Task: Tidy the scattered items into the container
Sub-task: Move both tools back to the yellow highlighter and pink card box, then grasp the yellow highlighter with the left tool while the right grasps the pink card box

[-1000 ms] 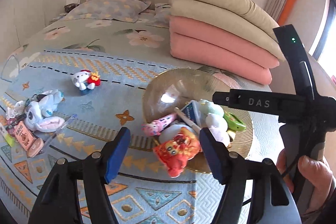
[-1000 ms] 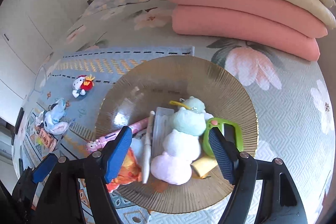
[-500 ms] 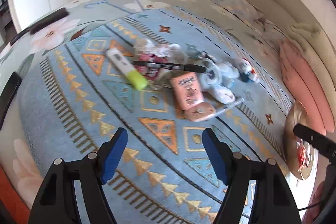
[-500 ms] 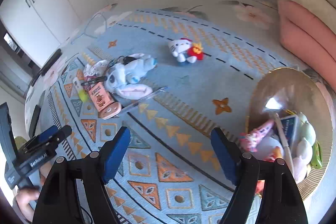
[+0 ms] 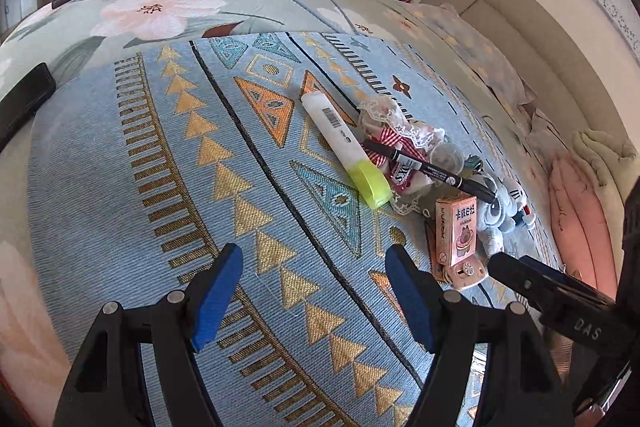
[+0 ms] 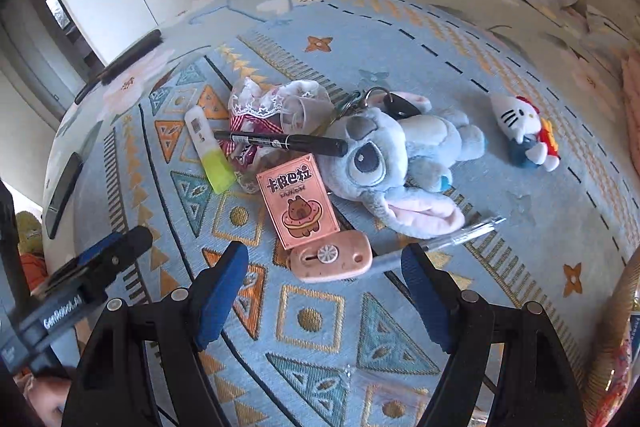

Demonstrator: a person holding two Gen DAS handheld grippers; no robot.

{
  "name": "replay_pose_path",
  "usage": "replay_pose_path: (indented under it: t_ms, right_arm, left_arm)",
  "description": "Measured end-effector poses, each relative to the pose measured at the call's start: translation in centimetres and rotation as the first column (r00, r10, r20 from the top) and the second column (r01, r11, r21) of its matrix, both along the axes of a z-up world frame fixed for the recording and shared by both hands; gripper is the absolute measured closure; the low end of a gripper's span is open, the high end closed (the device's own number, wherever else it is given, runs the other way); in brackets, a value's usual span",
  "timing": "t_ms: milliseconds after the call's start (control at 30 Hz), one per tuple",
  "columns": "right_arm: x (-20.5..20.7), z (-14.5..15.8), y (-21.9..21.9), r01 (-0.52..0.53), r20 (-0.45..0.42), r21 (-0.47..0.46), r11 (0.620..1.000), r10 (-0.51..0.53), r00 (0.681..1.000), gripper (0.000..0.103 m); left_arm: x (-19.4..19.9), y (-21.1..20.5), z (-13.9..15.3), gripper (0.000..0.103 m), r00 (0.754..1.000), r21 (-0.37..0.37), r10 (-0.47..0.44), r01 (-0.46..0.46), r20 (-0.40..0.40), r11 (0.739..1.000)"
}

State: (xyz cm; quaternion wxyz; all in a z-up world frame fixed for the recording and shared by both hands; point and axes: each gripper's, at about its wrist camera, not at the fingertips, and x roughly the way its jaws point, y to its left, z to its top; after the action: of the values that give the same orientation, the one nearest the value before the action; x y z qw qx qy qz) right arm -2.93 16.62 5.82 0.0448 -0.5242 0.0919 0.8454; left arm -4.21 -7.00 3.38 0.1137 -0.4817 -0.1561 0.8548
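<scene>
Both views have swung from the bowl to the clutter; left claw (image 5: 314, 301) and right claw (image 6: 324, 297) gape empty over bare rug (image 6: 312, 319).

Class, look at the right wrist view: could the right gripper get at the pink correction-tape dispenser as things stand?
Probably yes. The right gripper is open and empty, the dispenser lies just ahead, uncovered; only the pink card box and a clear pen crowd it.

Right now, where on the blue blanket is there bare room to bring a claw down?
Bare blanket lies below the pink card box and pink tape dispenser, and between the blue plush and white kitty toy. It is crowded around the black marker and highlighter.
</scene>
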Motion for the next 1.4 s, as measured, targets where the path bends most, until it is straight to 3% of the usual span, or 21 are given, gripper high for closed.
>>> replay_pose_path:
  t_ms: [167, 333, 533, 700, 867, 933, 1067, 1200, 1267, 1300, 1400]
  right_arm:
    - [-1.6, -0.8, -0.7, -0.029, -0.021, 0.016, 0.999, 0.03, 0.999, 0.036]
    - [-2.8, -1.7, -0.5, -0.027, -0.005, 0.011, 1.0, 0.027, 1.0, 0.036]
    - [-3.1, -2.5, -1.1, -0.048, 0.003, -0.023, 0.999, 0.048, 0.999, 0.036]
    - [-3.8, -3.4, -1.4, -0.054, -0.018, -0.012, 0.998, 0.053, 0.998, 0.054]
    - [-1.7, -2.2, -0.4, -0.036, -0.066, -0.077, 0.996, 0.031, 0.997, 0.056]
    - [0.0, -2.2, -0.1, -0.037, -0.078, -0.148, 0.988, 0.026, 0.997, 0.056]
    - [2.7, -2.6, -1.3, -0.072, -0.12, -0.122, 0.99, 0.057, 0.991, 0.056]
    - [3.1, -3.8, -1.7, -0.081, -0.084, -0.137, 0.987, 0.07, 0.994, 0.056]
    - [3.1, -4.2, -1.3, -0.069, -0.078, -0.154, 0.986, 0.058, 0.995, 0.057]
    - [3.0, -4.1, -1.3, -0.067, -0.08, -0.153, 0.986, 0.056, 0.995, 0.058]
    - [3.0, -4.1, -1.4, -0.07, -0.078, -0.142, 0.987, 0.059, 0.995, 0.057]
  left_arm:
    - [-0.6, -0.8, 0.3, 0.032, 0.999, 0.069, 0.041, -0.04, -0.021, 0.997]
    - [-1.3, -1.6, -0.9, 0.032, 0.996, 0.095, 0.082, -0.085, 0.027, 0.992]
    - [-1.1, -1.3, -0.5, 0.032, 0.997, 0.091, 0.074, -0.074, -0.004, 0.993]
    - [-0.9, -0.7, -0.1, 0.032, 0.999, 0.086, 0.045, -0.043, -0.026, 0.995]
    - [-1.9, -0.3, 0.5, 0.032, 0.996, 0.105, 0.082, -0.077, -0.044, 0.992]
    - [-3.0, 0.4, 0.9, 0.032, 0.994, 0.103, 0.09, -0.083, -0.059, 0.991]
    - [-5.6, 2.3, 0.2, 0.032, 0.988, 0.077, 0.136, -0.13, -0.074, 0.988]
    - [-7.1, 3.9, -2.5, 0.034, 0.979, -0.029, 0.198, -0.199, -0.046, 0.979]
    - [-7.1, 5.2, -2.6, 0.033, 0.979, -0.116, 0.176, -0.187, -0.105, 0.975]
    - [-7.4, 5.8, -2.7, 0.029, 0.982, -0.152, 0.157, -0.173, -0.109, 0.973]
    - [-8.8, 6.3, -3.0, 0.031, 0.983, -0.208, 0.155, -0.173, -0.1, 0.963]
